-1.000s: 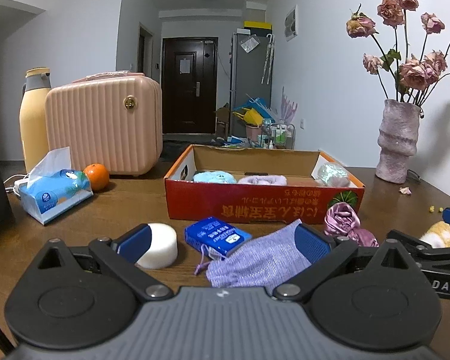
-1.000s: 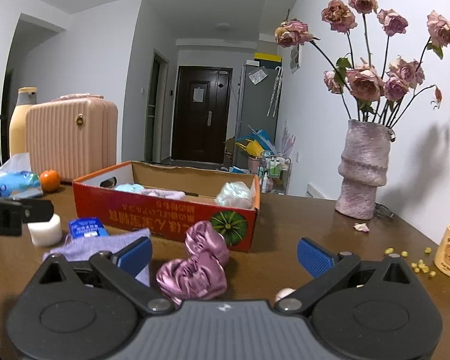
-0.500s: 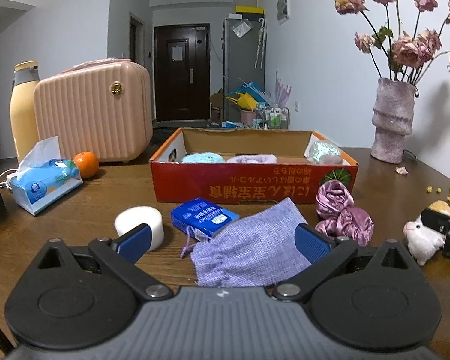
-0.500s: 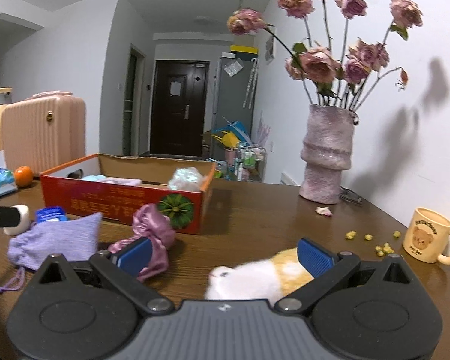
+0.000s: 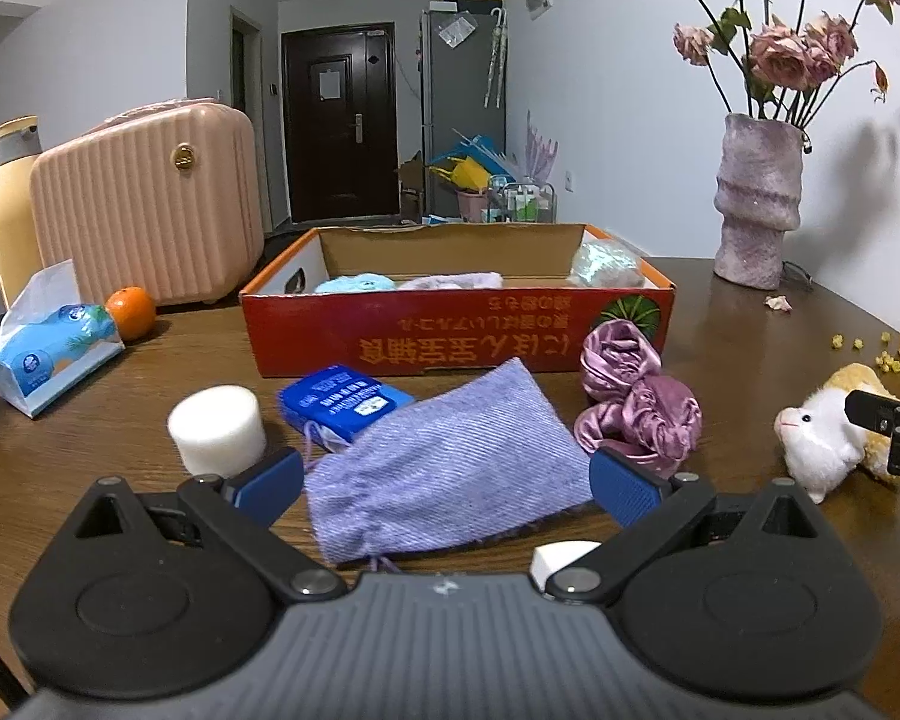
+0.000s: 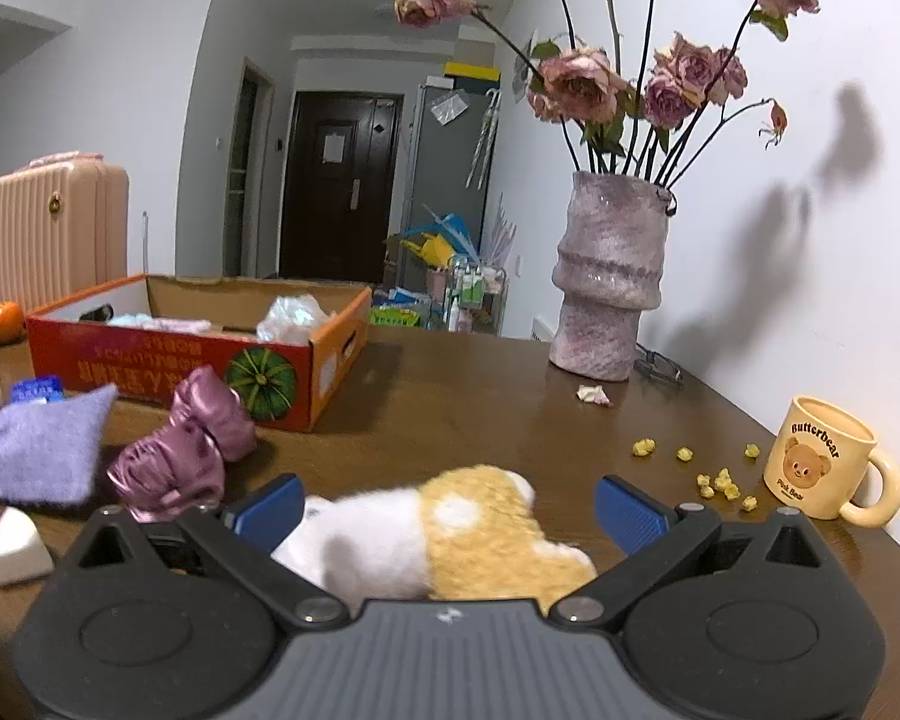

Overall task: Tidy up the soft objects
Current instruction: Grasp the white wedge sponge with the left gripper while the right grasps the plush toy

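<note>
Desk [image 5: 150, 372]: box [image 5: 456, 330] holds some soft items. Left gripper [image 5: 444, 477] jaws wide around pouch [image 5: 450, 474]; right gripper [image 6: 447, 504] jaws wide around plush toy [image 6: 450, 534]; scrunchie [image 5: 636, 402] beyond, unsorted.

— How does the left gripper [image 5: 444, 480] stand?

— Low over the table, level, facing forward, jaws spread wide with nothing clamped between the blue pads [image 5: 621, 483].

— And the right gripper [image 6: 450, 507]?

— Same attitude: low, level, jaws wide apart. Its black tip also pokes into the left wrist view at the right edge [image 5: 888, 420].
</note>
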The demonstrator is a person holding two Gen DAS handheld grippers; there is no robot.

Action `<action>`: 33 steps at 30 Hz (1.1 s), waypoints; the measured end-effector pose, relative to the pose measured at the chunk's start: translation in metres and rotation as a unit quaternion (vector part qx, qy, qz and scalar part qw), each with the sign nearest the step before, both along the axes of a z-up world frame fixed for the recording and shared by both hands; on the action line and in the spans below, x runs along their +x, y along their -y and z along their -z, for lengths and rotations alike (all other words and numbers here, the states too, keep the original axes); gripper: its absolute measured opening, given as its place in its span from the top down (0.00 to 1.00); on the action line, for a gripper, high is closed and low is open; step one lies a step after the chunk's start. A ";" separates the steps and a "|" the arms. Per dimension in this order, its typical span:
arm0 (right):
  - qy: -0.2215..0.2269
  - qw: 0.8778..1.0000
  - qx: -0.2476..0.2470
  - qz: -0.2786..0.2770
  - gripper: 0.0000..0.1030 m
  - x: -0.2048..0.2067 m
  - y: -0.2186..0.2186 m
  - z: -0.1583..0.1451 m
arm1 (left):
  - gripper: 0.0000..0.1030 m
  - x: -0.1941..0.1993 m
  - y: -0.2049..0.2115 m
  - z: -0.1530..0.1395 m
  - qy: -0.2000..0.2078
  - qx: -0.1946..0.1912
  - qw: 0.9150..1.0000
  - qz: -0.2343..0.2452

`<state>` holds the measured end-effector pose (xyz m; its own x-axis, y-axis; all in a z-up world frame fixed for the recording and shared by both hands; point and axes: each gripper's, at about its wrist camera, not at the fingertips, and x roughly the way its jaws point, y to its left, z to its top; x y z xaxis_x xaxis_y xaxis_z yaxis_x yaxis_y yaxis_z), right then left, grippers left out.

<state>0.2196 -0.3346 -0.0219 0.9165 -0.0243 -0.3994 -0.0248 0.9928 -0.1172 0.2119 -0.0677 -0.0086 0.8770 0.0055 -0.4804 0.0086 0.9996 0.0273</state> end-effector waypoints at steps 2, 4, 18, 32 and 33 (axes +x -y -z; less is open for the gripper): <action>-0.010 1.000 0.000 -0.004 0.00 0.002 0.007 0.002 | 0.00 0.001 0.005 0.001 -0.003 0.001 1.000 0.002; -0.020 1.000 0.002 -0.010 0.00 0.003 0.014 0.004 | 0.00 0.002 0.009 0.002 -0.005 0.003 1.000 0.004; -0.084 0.995 0.001 -0.055 0.16 0.016 0.033 0.020 | 0.00 0.006 0.021 0.009 -0.024 0.008 1.000 0.001; -0.082 0.994 0.021 -0.075 0.55 0.016 0.035 0.020 | 0.00 0.005 0.028 0.012 -0.033 0.007 0.999 0.007; -0.077 0.994 0.022 -0.073 0.55 0.014 0.035 0.019 | 0.00 0.005 0.028 0.012 -0.035 0.007 0.999 0.009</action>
<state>0.2341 -0.3696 -0.0409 0.8368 0.1261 -0.5328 -0.1842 0.9812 -0.0571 0.2167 -0.0961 -0.0208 0.8415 -0.0032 -0.5402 0.0289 0.9988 0.0391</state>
